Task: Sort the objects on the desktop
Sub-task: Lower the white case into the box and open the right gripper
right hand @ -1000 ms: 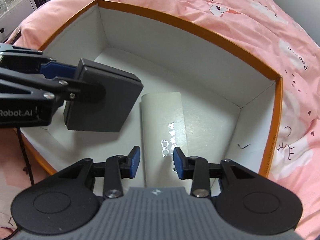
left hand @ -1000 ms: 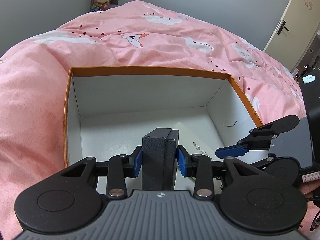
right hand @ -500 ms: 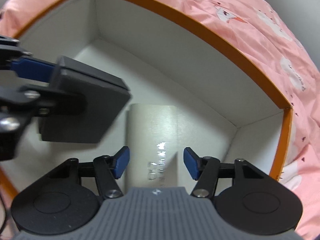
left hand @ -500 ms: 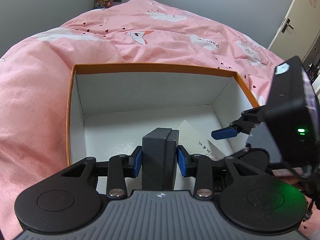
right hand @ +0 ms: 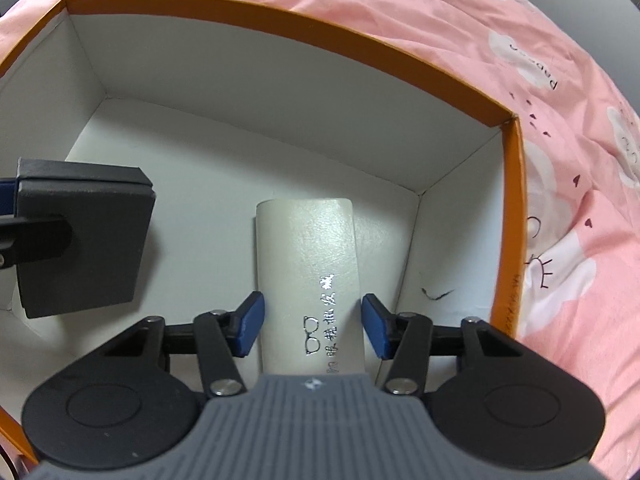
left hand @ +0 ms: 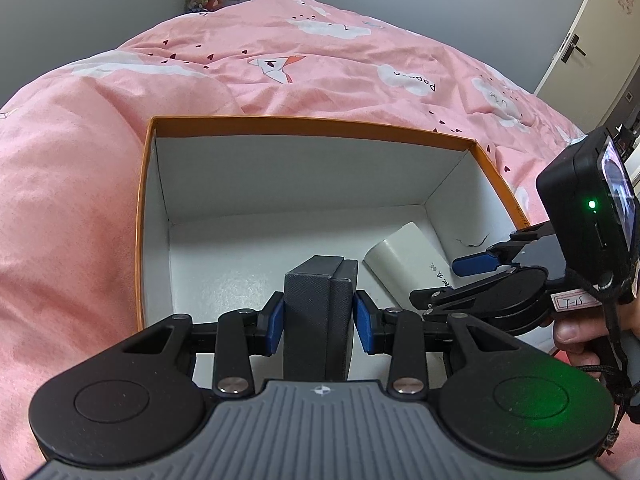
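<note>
The orange-rimmed, white-lined cardboard box (left hand: pixel 304 208) sat on a pink cloud-print quilt (left hand: pixel 80 200). The left gripper (left hand: pixel 319 317) was clamped on a dark grey, fine-textured rectangular case (left hand: pixel 320 304), its blue pads pressing both flat sides and holding it upright above the box floor. A cream, leather-grain glasses case (right hand: pixel 310 264) with silver lettering lay flat on the box floor near the right wall. The right gripper (right hand: pixel 312 322) straddled it, jaws closing, pads just beside its edges.
</note>
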Demonstrator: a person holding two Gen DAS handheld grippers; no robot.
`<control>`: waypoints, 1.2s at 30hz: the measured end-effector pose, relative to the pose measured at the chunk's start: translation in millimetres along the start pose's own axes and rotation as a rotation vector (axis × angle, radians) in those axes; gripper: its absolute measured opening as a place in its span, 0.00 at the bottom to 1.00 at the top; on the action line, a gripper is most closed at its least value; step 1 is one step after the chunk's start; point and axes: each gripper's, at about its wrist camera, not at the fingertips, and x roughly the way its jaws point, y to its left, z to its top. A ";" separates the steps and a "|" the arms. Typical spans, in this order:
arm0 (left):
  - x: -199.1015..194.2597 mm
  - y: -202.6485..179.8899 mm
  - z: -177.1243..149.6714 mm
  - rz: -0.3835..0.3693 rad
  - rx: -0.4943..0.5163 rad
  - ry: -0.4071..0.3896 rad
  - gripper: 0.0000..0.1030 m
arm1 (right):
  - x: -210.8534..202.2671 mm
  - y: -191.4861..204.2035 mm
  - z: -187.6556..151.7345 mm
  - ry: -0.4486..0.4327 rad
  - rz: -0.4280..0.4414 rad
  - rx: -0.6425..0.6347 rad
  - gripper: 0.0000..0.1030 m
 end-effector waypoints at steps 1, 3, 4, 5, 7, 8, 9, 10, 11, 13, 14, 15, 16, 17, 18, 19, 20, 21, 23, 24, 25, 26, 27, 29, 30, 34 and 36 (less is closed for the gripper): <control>0.1 -0.1 -0.1 0.001 0.001 0.000 0.41 | -1.7 1.9 -0.5 -0.007 -0.007 -0.017 0.51; 0.5 -1.0 0.0 0.002 0.000 0.002 0.41 | -6.4 5.3 -4.2 -0.032 -0.007 -0.085 0.53; 0.7 -1.4 0.0 0.002 0.001 0.003 0.41 | -8.8 5.9 -5.9 -0.047 0.000 -0.112 0.54; 0.8 -1.8 0.0 0.002 0.001 0.003 0.41 | -11.7 5.7 -7.6 -0.063 0.013 -0.134 0.53; 0.9 -2.2 -0.1 0.001 0.002 0.003 0.41 | -15.0 4.4 -9.4 -0.079 0.046 -0.151 0.50; 1.0 -2.2 -0.2 0.002 0.002 0.003 0.41 | -16.0 3.8 -9.6 -0.085 0.068 -0.155 0.44; 1.0 -2.5 -0.2 0.002 0.003 0.003 0.41 | -16.1 5.1 -8.6 -0.091 0.086 -0.162 0.40; 1.0 -3.1 -0.2 0.003 0.006 0.004 0.41 | -16.4 7.6 -8.1 -0.099 0.094 -0.170 0.37; 1.3 -3.9 -0.3 0.004 0.007 0.005 0.41 | -16.7 9.7 -7.4 -0.109 0.099 -0.180 0.36; 2.0 -5.2 -0.2 0.006 0.009 0.008 0.41 | -14.8 15.0 -2.6 -0.121 0.110 -0.203 0.28; 2.4 -5.5 -0.1 0.007 0.010 0.009 0.41 | -14.5 17.4 -2.0 -0.123 0.119 -0.211 0.20; 2.9 -5.3 0.2 0.008 0.010 0.010 0.41 | -14.1 17.0 -2.0 -0.125 0.139 -0.213 0.19; 3.3 -5.2 0.2 0.009 0.010 0.012 0.41 | -16.9 18.2 -5.1 -0.121 0.174 -0.209 0.19; 3.7 -5.3 0.1 0.010 0.011 0.014 0.41 | -16.3 18.9 -5.2 -0.107 0.214 -0.202 0.18; 4.5 -5.3 0.2 0.010 0.012 0.016 0.41 | -13.3 21.2 -3.8 -0.086 0.230 -0.194 0.18; 5.2 -5.5 0.4 0.010 0.014 0.019 0.41 | -8.4 21.0 -2.7 -0.065 0.228 -0.185 0.18; 6.0 -5.7 0.9 0.008 0.018 0.023 0.41 | -4.6 20.5 -2.6 -0.046 0.213 -0.177 0.18; 6.5 -6.1 1.2 0.005 0.021 0.026 0.41 | -1.7 18.8 -2.9 -0.036 0.195 -0.167 0.14; 6.6 -7.4 1.5 -0.005 0.030 0.033 0.41 | 0.5 11.7 -2.6 -0.028 0.199 -0.126 0.11; 6.7 -8.0 1.7 -0.012 0.034 0.036 0.41 | 0.8 8.0 -2.2 -0.025 0.198 -0.102 0.11; 7.0 -8.8 2.1 -0.020 0.036 0.041 0.41 | 1.0 4.9 -2.0 -0.023 0.187 -0.086 0.11; 7.5 -9.7 2.5 -0.026 0.037 0.046 0.41 | 1.3 2.5 -2.1 -0.024 0.164 -0.078 0.11; 8.0 -10.8 3.0 -0.032 0.039 0.052 0.41 | 1.7 0.8 -2.6 -0.024 0.139 -0.078 0.11; 8.8 -13.1 3.6 -0.043 0.040 0.060 0.41 | 2.3 -4.8 -4.1 -0.025 0.130 -0.055 0.03; 9.1 -14.3 3.8 -0.047 0.041 0.063 0.41 | 1.8 -8.2 -4.7 -0.025 0.142 -0.038 0.02; 10.8 -21.3 4.9 -0.059 0.048 0.074 0.41 | -2.1 -11.5 -9.2 -0.020 0.166 -0.022 0.02; 11.9 -25.6 4.5 -0.067 0.053 0.081 0.40 | -2.8 -10.9 -12.9 -0.011 0.180 -0.026 0.02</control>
